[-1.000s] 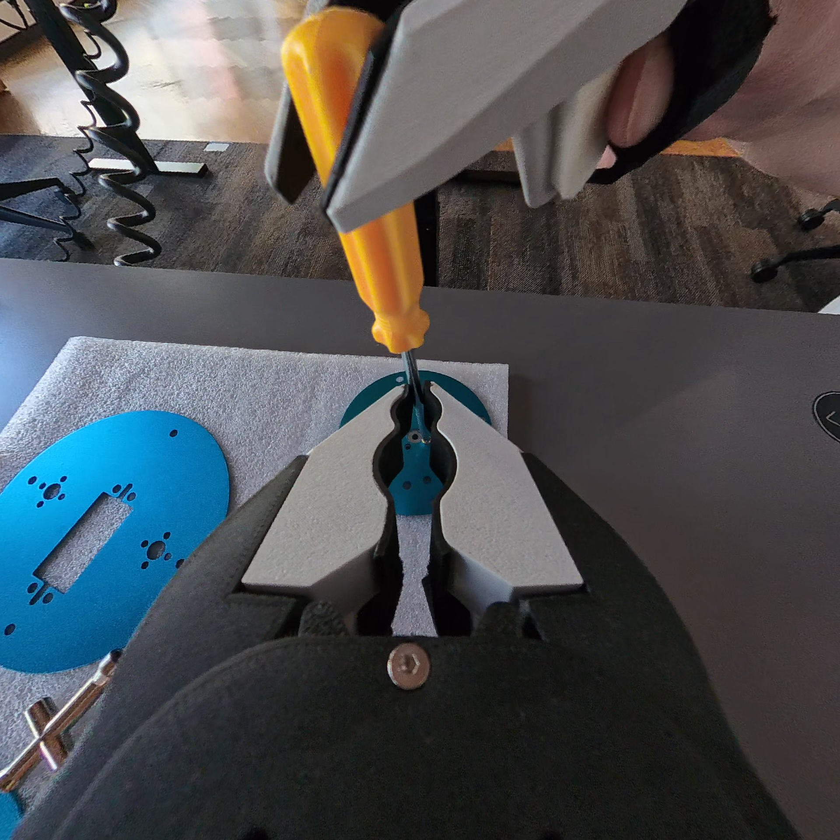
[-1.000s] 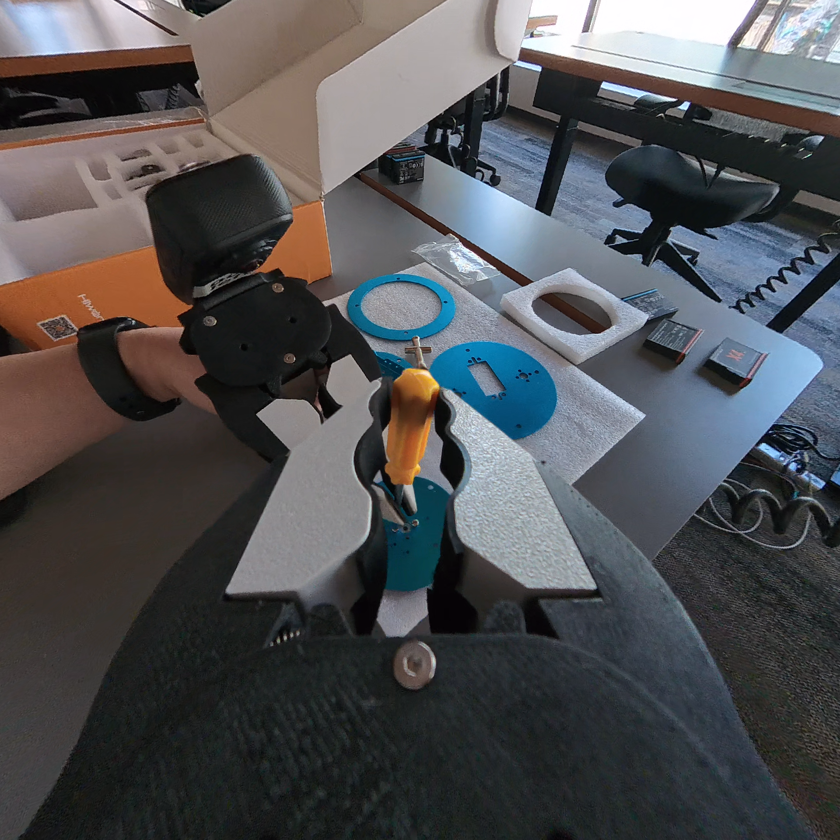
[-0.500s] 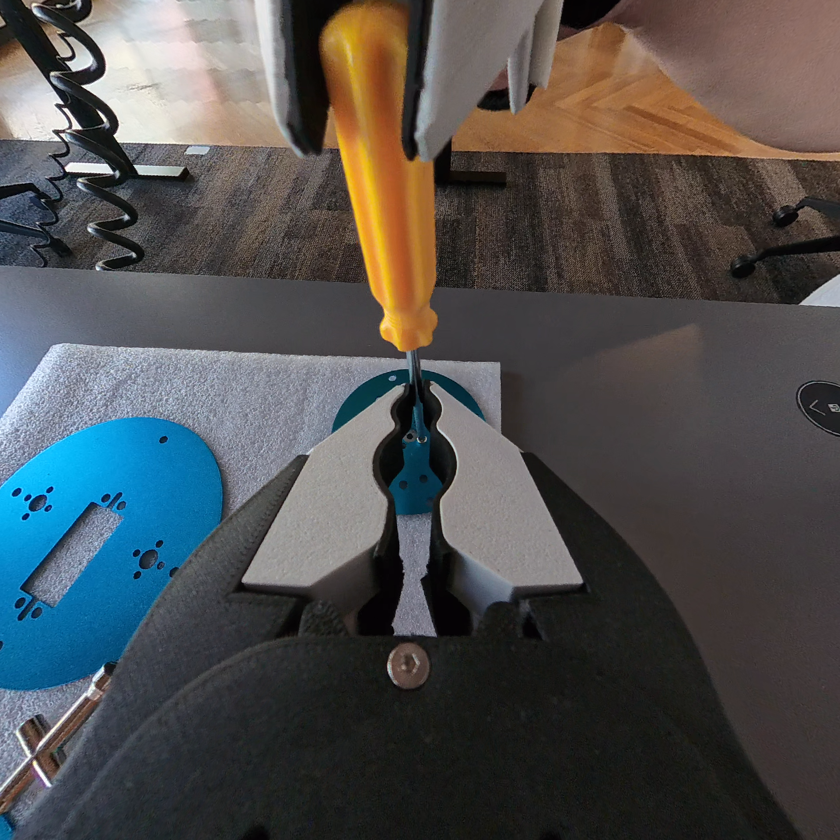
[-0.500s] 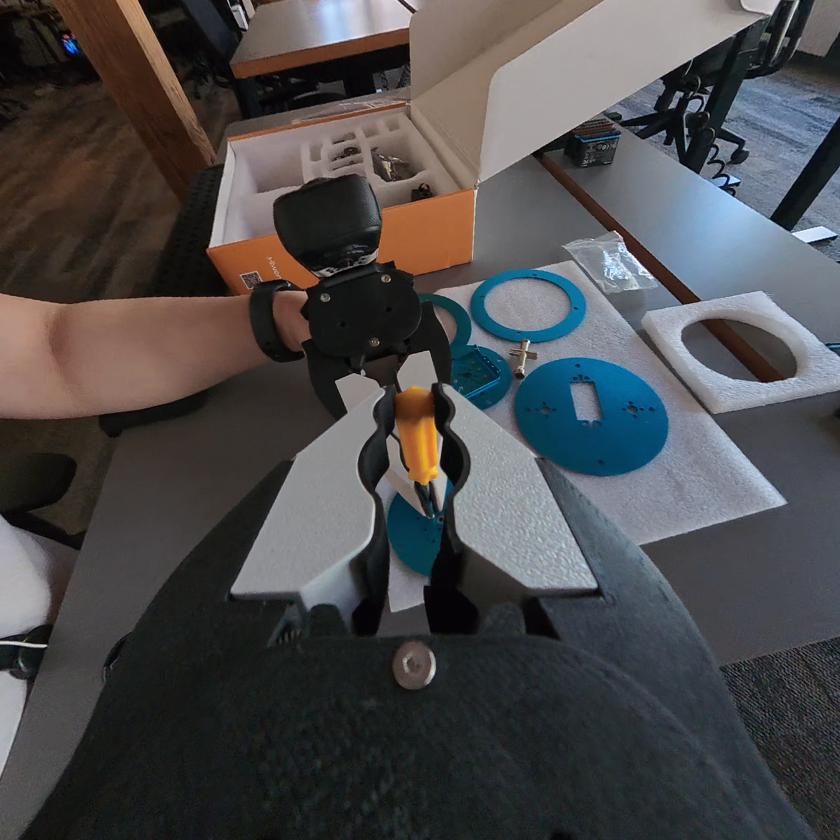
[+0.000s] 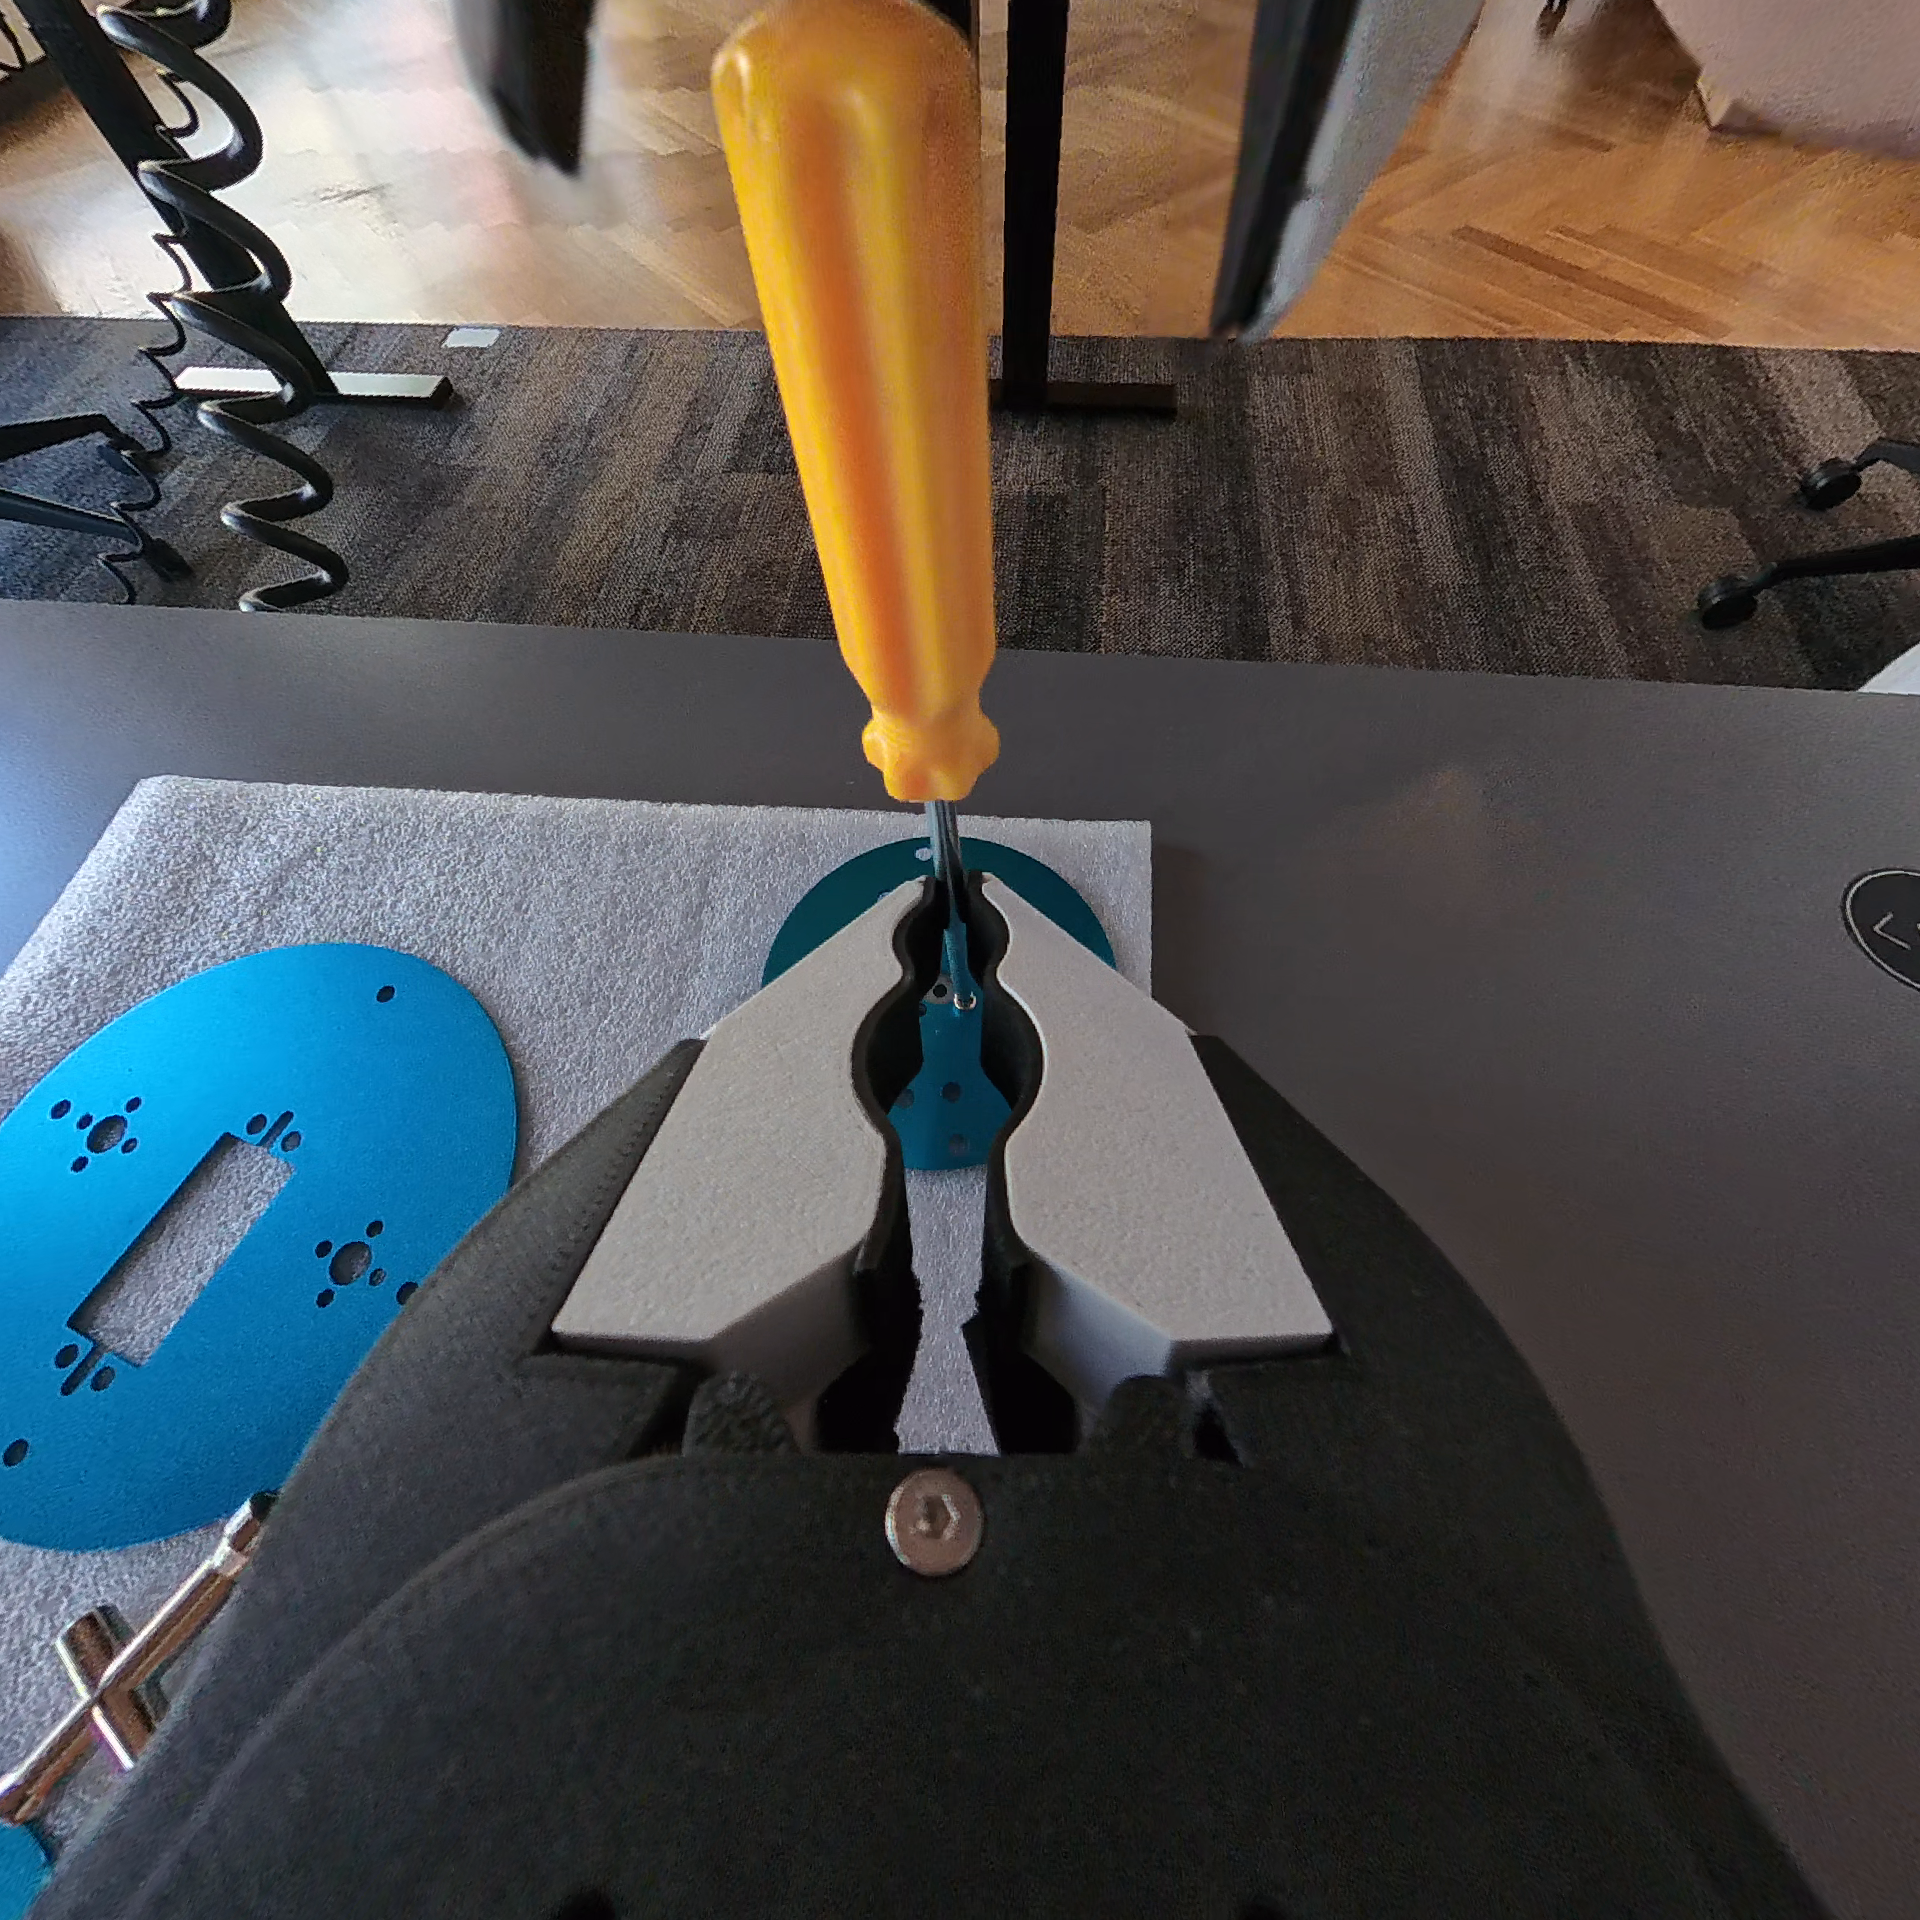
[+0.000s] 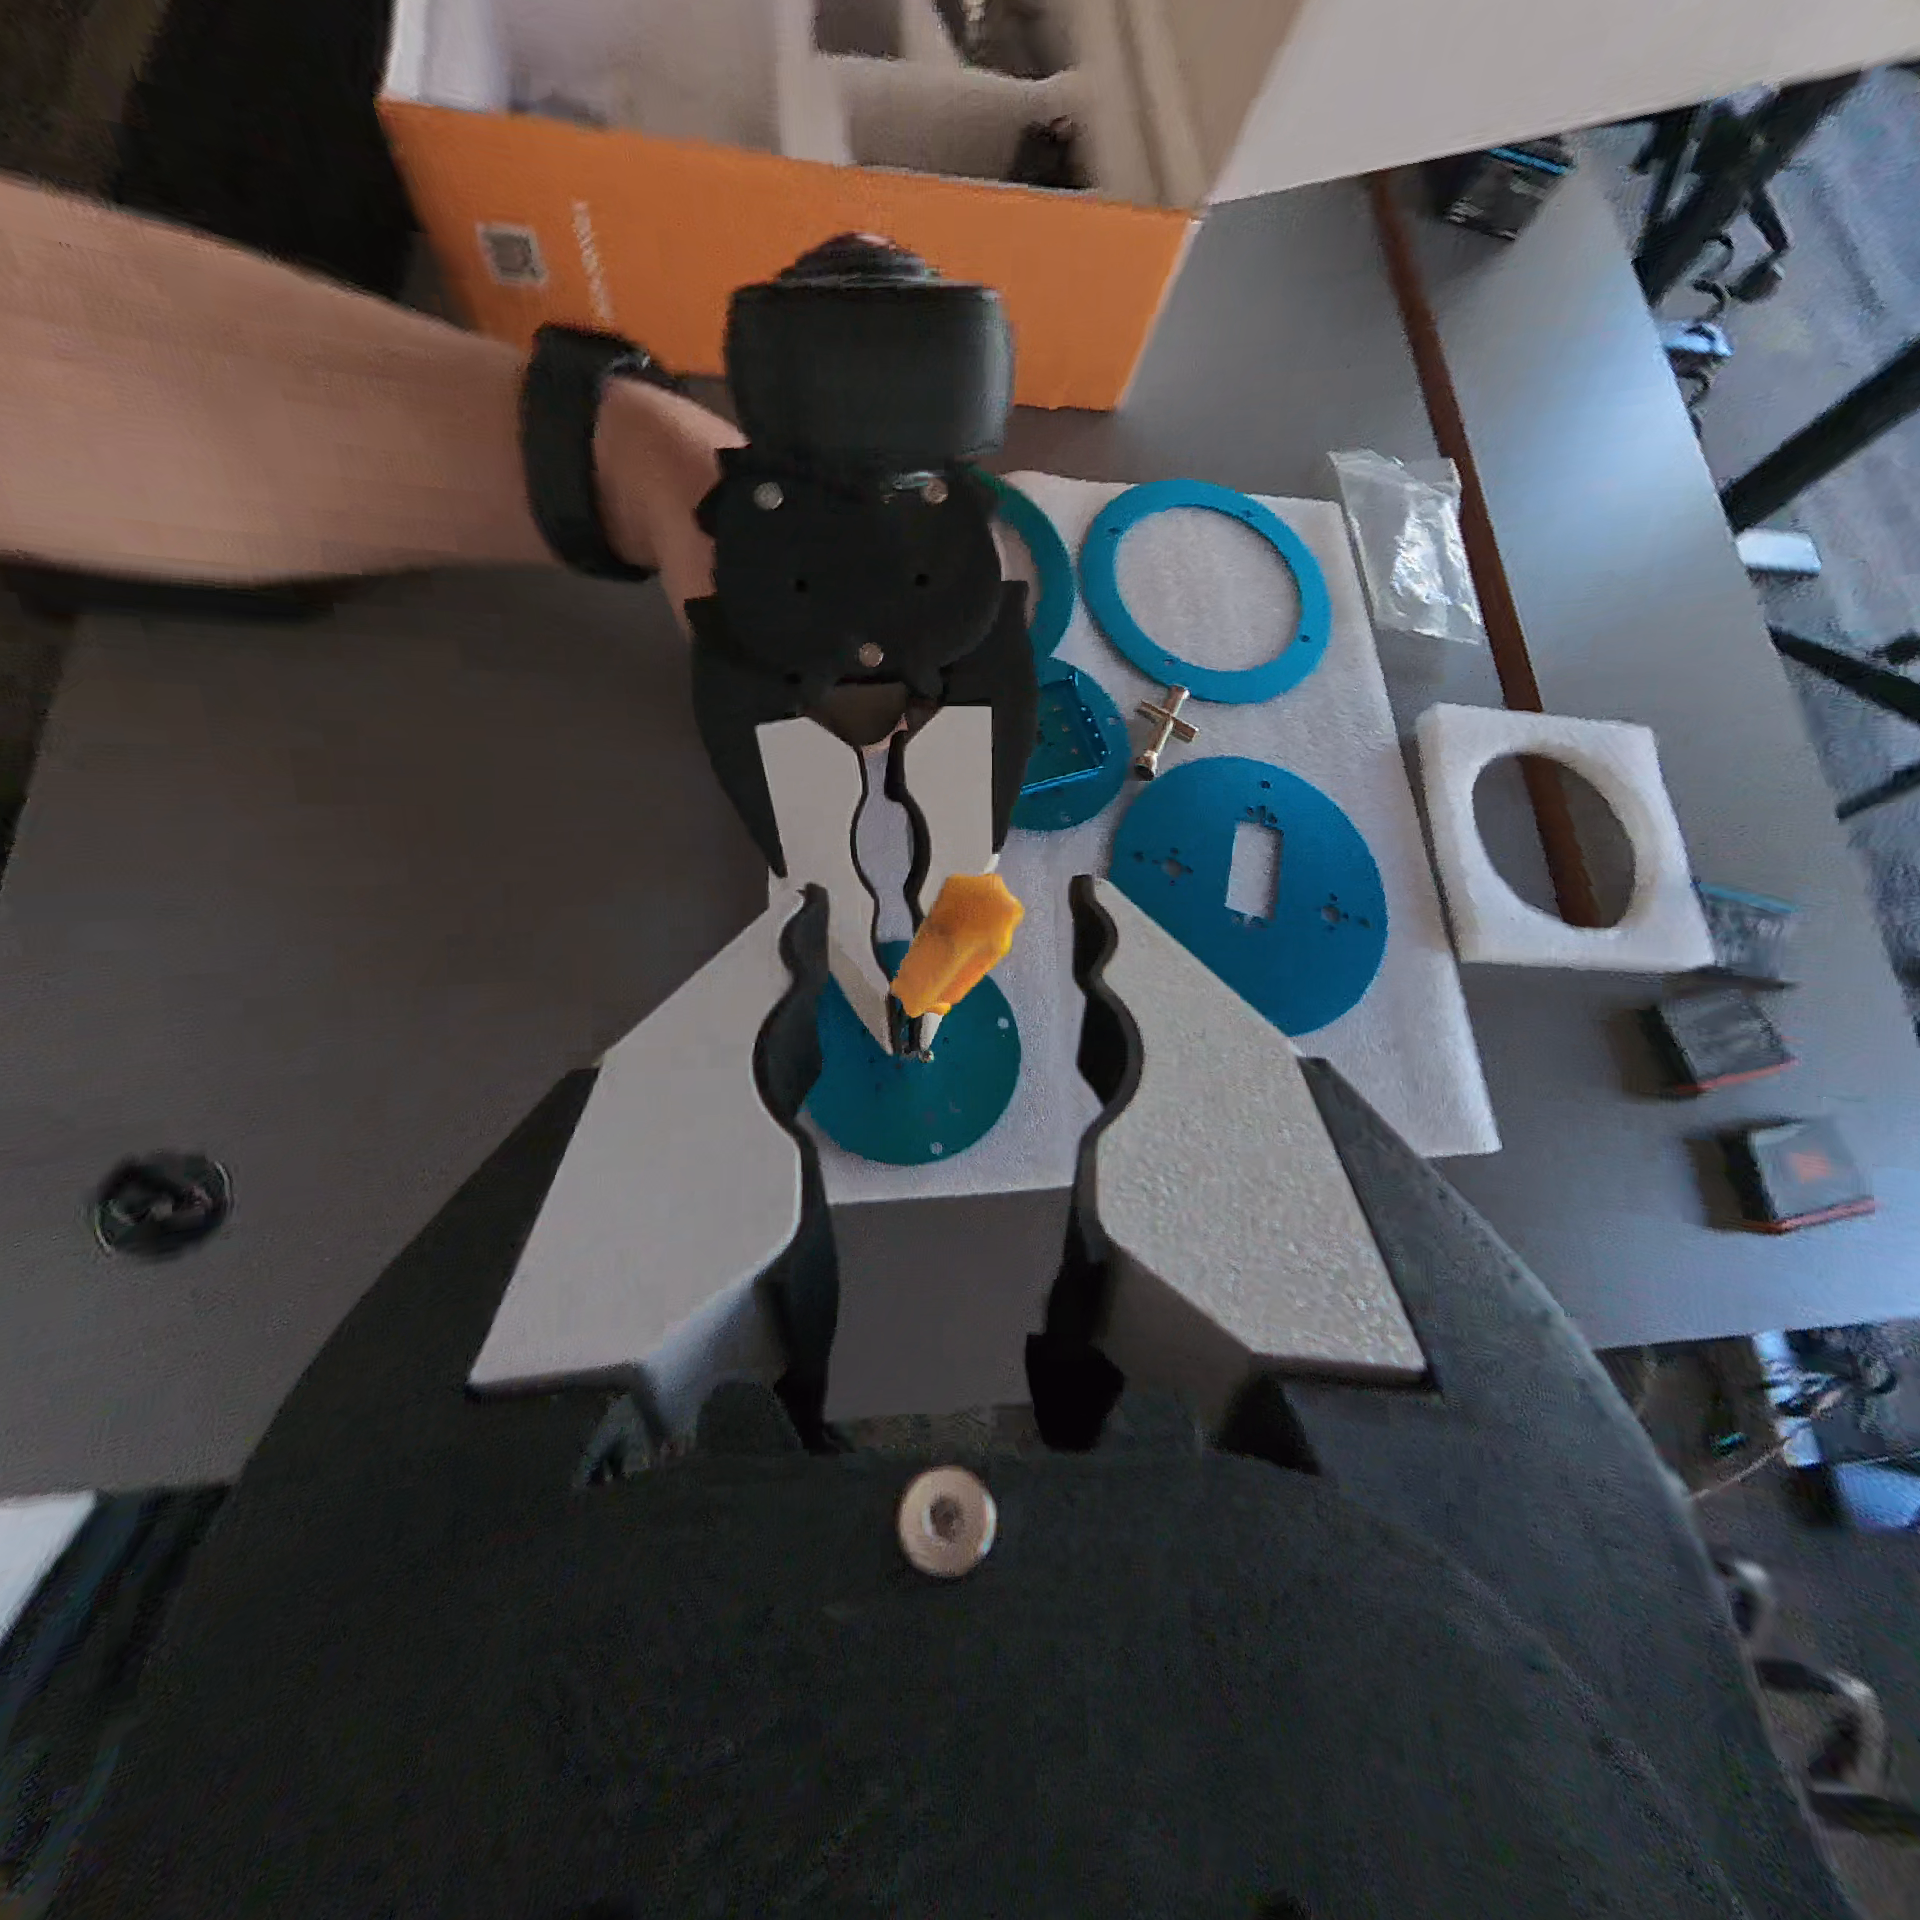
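A screwdriver with a yellow handle (image 5: 873, 416) stands almost upright, its tip on a dark teal disc (image 5: 940, 1122) that lies on a white foam sheet (image 5: 520, 894). My left gripper (image 5: 948, 883) is shut on the screwdriver's thin metal shaft just above the disc. My right gripper (image 6: 945, 894) is open above the handle, with its fingers (image 5: 1288, 156) apart on either side and not touching it. The right wrist view looks down on the screwdriver (image 6: 956, 945), the disc (image 6: 935, 1101) and the left gripper (image 6: 909, 1039).
On the foam lie a blue oval plate (image 6: 1257, 894), a blue ring (image 6: 1205, 592), a blue square part (image 6: 1070, 748) and a cross-shaped metal wrench (image 6: 1164, 717). An open orange box (image 6: 790, 260), a plastic bag (image 6: 1413, 540), a foam frame (image 6: 1558, 831) and small black boxes (image 6: 1714, 1039) stand around it. Left tips to right tips: about 10 cm. The left tips stand about 15 cm off the blue oval plate (image 6: 1257, 894). Look for it in the left wrist view (image 5: 212, 1192) too.
My right gripper has opened, let go of the yellow handle and drawn back above it. My left gripper has stayed shut on the shaft over the disc.
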Demonstrator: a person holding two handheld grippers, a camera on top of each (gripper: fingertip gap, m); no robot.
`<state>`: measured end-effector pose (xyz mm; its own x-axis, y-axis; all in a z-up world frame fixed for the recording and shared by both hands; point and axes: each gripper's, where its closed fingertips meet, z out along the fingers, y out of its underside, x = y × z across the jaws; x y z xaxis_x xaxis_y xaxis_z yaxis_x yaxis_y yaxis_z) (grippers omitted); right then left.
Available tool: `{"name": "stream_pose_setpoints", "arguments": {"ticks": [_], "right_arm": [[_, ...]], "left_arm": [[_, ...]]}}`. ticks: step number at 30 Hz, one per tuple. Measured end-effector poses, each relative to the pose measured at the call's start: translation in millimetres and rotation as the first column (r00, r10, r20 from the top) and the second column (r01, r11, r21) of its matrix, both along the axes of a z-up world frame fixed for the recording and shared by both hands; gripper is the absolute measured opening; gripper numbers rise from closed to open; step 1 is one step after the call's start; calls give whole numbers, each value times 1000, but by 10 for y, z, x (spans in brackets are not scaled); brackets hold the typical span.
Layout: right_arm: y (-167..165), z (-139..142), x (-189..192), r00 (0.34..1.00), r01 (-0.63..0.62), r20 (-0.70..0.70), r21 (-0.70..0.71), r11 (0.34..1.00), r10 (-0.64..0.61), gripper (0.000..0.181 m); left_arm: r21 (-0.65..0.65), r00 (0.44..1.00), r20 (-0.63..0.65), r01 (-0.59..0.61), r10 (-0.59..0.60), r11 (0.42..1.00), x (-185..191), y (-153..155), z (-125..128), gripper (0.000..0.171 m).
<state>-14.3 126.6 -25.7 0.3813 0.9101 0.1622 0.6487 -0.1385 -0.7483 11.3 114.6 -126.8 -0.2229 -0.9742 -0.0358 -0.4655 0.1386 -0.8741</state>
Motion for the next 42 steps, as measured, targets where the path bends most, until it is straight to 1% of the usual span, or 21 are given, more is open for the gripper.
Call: {"name": "stream_pose_setpoints", "arguments": {"ticks": [2,4,6,8,11,13,15,16,18,19,22,24,27,30,31,32,33,34,36,39,42], "right_arm": [[-11,24,3,989,-114,96,22,993,111,45],[-29,10,-8,959,-210,198,19,977,203,41],[-57,-52,14,906,-293,320,0,956,277,32],[-46,-99,24,862,-332,399,-19,943,311,22],[-61,-109,-3,843,-335,415,-92,938,342,18],[-71,-114,-14,826,-350,431,-112,930,363,18],[-85,-119,-26,809,-367,446,-123,922,382,18],[-89,-122,-30,805,-368,451,-132,921,386,18],[-102,-129,-45,797,-375,451,-152,915,402,18],[-100,-131,-54,795,-376,451,-158,913,406,18],[-70,-134,-60,796,-353,460,-175,919,393,18],[-43,-135,-52,806,-317,466,-180,931,365,18],[-8,-137,-46,842,-214,464,-182,960,276,18],[45,-136,34,856,-51,502,-157,986,124,18],[52,-136,86,853,34,520,-157,987,54,19],[51,-140,138,846,142,532,-169,975,-31,19],[32,-141,163,838,223,538,-180,958,-93,19],[25,-140,168,831,268,540,-173,948,-136,19],[21,-136,148,823,330,531,-158,931,-201,18],[16,-139,164,789,442,545,-181,879,-284,18],[35,-139,142,755,493,576,-183,851,-313,18]], "left_arm": [[3,1000,-1,1,-1,1000,2,-2,0,3],[0,1000,-1,0,0,1000,6,-3,0,3],[2,1000,0,1,-1,1000,5,-5,-1,2],[-1,1000,-1,7,-7,1000,0,-16,-2,3],[4,1000,-3,8,-8,1000,-11,-22,-3,3],[38,1000,-17,5,-4,999,-31,-9,-31,3],[110,997,-63,-27,34,994,-79,74,-138,33],[119,996,-87,-26,36,993,-109,85,-189,36],[103,991,-131,-16,29,995,-149,77,-268,31],[99,988,-153,-14,29,995,-162,75,-297,33],[75,985,-167,-21,34,997,-169,66,-317,31],[64,985,-170,-31,41,997,-168,67,-320,31],[64,984,-169,-36,46,997,-168,67,-322,31],[55,984,-173,-36,45,998,-167,65,-327,30],[52,984,-175,-36,45,998,-166,65,-328,29],[49,983,-176,-36,44,998,-165,64,-329,29],[47,983,-177,-36,44,998,-164,64,-329,29],[46,983,-177,-36,44,998,-162,65,-329,29],[44,983,-176,-38,45,998,-160,67,-329,29],[48,983,-175,-42,50,998,-157,71,-328,28],[52,984,-173,-45,53,998,-153,71,-326,27]]}}
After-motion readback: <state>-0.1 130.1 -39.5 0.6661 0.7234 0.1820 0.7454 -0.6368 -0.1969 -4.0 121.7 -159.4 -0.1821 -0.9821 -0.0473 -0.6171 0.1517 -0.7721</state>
